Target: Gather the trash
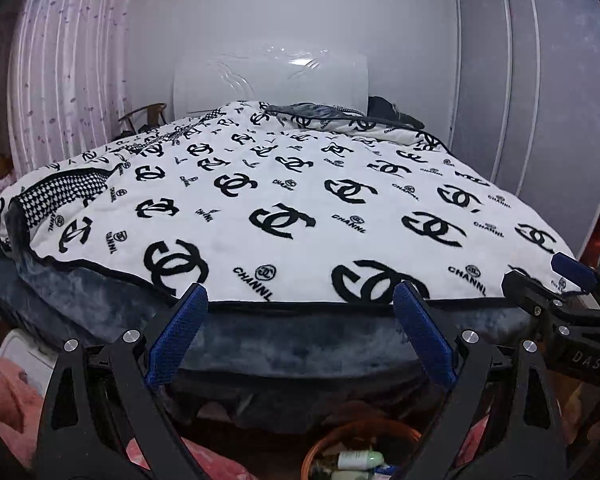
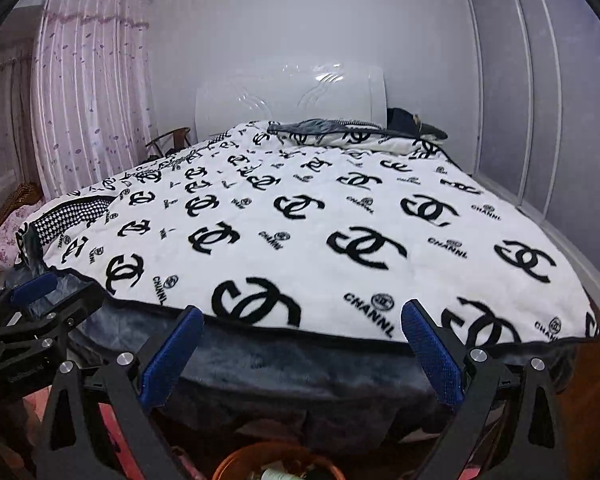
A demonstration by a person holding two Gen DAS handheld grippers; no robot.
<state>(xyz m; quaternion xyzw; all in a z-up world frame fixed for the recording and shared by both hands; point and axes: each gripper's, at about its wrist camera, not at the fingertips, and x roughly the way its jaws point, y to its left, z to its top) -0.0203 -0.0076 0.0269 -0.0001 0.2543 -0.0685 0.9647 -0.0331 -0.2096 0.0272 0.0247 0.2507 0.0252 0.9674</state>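
While both tools hang at the foot of the bed, an orange basket (image 1: pixel 360 446) sits on the floor at six o'clock below them, one pale green-capped bottle (image 1: pixel 360 460) lying inside it; in the right wrist view only the basket's rim (image 2: pixel 276 458) shows. Left tool (image 1: pixel 300 328) stands wide with nothing between its two blue pads, and right tool (image 2: pixel 302 350) is equally wide and empty. Each tool shows in the other's view: the right one at three o'clock (image 1: pixel 556 280), the left at nine o'clock (image 2: pixel 56 292). Beyond them, one white blanket (image 1: pixel 300 200) with black logos covers a grey bedspread (image 1: pixel 300 344). One white headboard (image 1: pixel 272 80) stands at twelve o'clock, pink curtains (image 1: pixel 68 72) at ten o'clock, and a grey wardrobe (image 1: pixel 540 92) at two o'clock.
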